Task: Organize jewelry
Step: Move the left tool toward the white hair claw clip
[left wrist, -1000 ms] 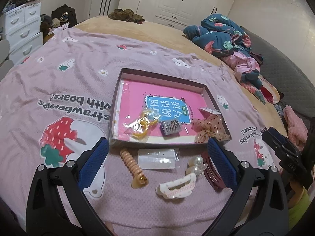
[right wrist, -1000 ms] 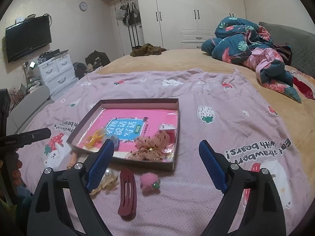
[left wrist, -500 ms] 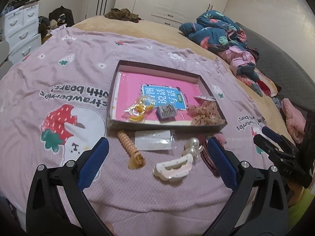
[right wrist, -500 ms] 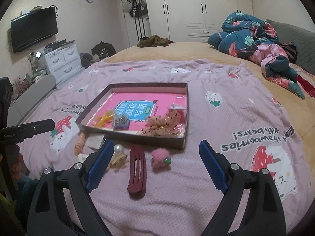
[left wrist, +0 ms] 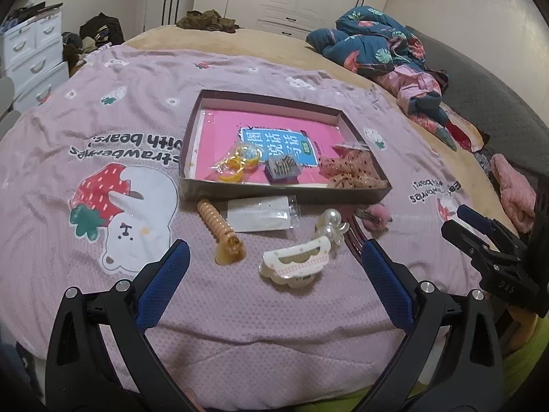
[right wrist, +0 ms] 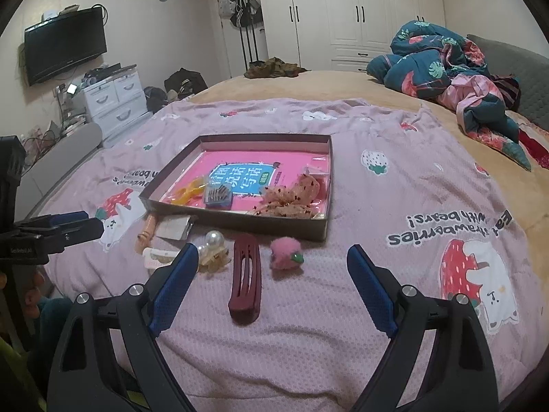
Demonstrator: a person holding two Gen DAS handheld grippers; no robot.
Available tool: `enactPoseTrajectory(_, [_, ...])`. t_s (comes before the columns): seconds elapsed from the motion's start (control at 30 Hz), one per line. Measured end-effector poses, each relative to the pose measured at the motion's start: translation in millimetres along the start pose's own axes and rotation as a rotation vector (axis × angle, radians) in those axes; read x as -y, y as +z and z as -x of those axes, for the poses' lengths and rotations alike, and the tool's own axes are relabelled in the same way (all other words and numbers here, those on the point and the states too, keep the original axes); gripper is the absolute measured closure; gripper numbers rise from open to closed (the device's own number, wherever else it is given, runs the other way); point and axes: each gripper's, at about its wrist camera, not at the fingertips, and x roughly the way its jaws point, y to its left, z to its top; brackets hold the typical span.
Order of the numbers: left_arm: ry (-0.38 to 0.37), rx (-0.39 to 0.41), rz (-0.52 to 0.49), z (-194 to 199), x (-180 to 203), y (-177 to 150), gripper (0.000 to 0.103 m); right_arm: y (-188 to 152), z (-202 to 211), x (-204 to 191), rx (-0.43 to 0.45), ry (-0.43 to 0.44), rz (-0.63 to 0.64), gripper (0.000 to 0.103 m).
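A shallow brown box (left wrist: 192, 127) (right wrist: 327, 189) with a pink bottom lies on the lilac bedspread. It holds a yellow clip (left wrist: 236, 166), a grey comb clip (left wrist: 283, 170) and a lace bow (left wrist: 350, 171). In front of it lie a ribbed orange claw clip (left wrist: 219, 231), a clear packet (left wrist: 260, 213), a pearl clip (left wrist: 329, 223), a white claw clip (left wrist: 296, 264), a maroon snap clip (right wrist: 245, 281) and a pink pompom clip (right wrist: 286, 254). My left gripper (left wrist: 274, 261) is open above the white claw clip. My right gripper (right wrist: 272, 264) is open, the maroon and pompom clips between its fingers.
A crumpled blue floral quilt (right wrist: 439, 68) lies at the far right of the bed. White drawers (right wrist: 116, 99) and a wall television (right wrist: 65, 46) stand to the left. Wardrobes (right wrist: 360, 10) line the back wall. The bed's near edge is just below both grippers.
Both grippers have drawn back toward the bed's near edge, so the box and loose clips sit farther ahead. Both stay open. Nothing on the bed has moved.
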Motion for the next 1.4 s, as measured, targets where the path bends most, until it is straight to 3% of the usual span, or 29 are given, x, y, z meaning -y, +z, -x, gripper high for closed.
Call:
enactPoseTrajectory(0.77, [0.001, -0.095, -0.057, -38, 30, -32, 0.010, -32, -10, 22, -0.064, -0.017, -0.026, 0.014])
enactPoseTrajectory(1.13, [0.012, -0.121, -0.007, -64, 26, -36, 0.010, -33, -26, 28, -0.087, -0.022, -0.037, 0.014])
enactPoseTrajectory(1.4, [0.025, -0.127, 0.018, -78, 25, -33, 0.020, -28, -51, 29, -0.117, -0.023, -0.023, 0.014])
